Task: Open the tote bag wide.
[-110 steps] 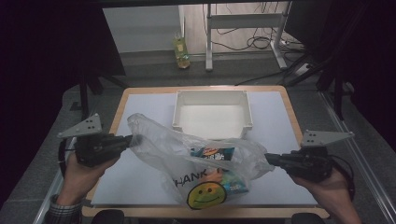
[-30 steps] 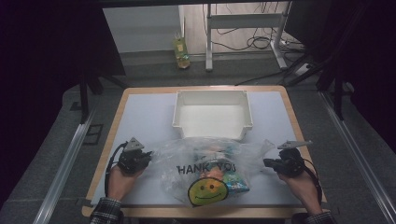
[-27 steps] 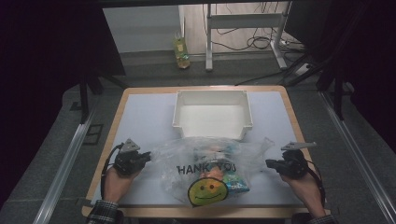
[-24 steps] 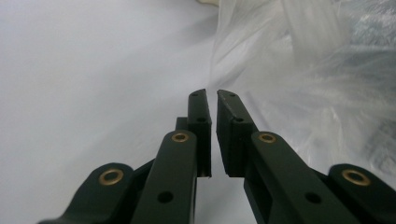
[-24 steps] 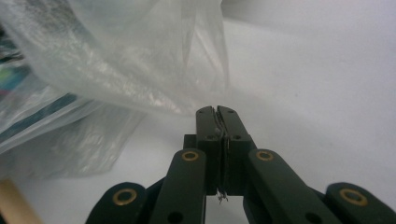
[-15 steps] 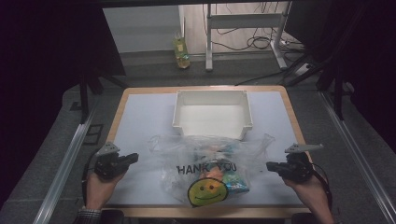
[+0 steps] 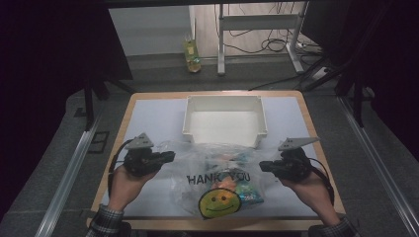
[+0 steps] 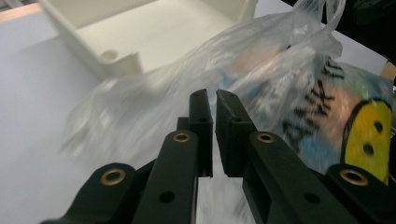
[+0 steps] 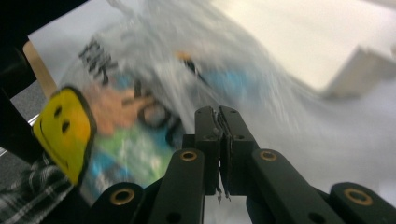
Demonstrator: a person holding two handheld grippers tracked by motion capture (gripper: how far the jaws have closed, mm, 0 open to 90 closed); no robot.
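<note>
A clear plastic bag (image 7: pixel 217 170) printed with "THANK YOU" and a yellow smiley lies on the table's near half with colourful packets inside. My left gripper (image 7: pixel 170 157) sits at the bag's left edge. Its jaws stand shut with only a hairline gap and nothing between them (image 8: pixel 214 93), and the bag (image 8: pixel 289 70) is just beyond their tips. My right gripper (image 7: pixel 262 166) is at the bag's right edge. Its jaws (image 9: pixel 217 109) are shut, with a thin sliver of film in their seam, and the bag (image 9: pixel 140 93) is blurred ahead.
A white open bin (image 7: pixel 225 98) stands empty just behind the bag, mid-table. It appears as the bin (image 8: pixel 116 60) in the left gripper view and the bin (image 9: pixel 355 65) in the right gripper view. A bottle (image 7: pixel 192 52) stands on the floor beyond the table. White tabletop (image 7: pixel 148 118) lies bare to the left and right of the bin.
The bag, held up and spread earlier, now lies slumped on the table. The left gripper swung out left, then came back to the bag. The right gripper moved inward, and the bag's right edge with it.
</note>
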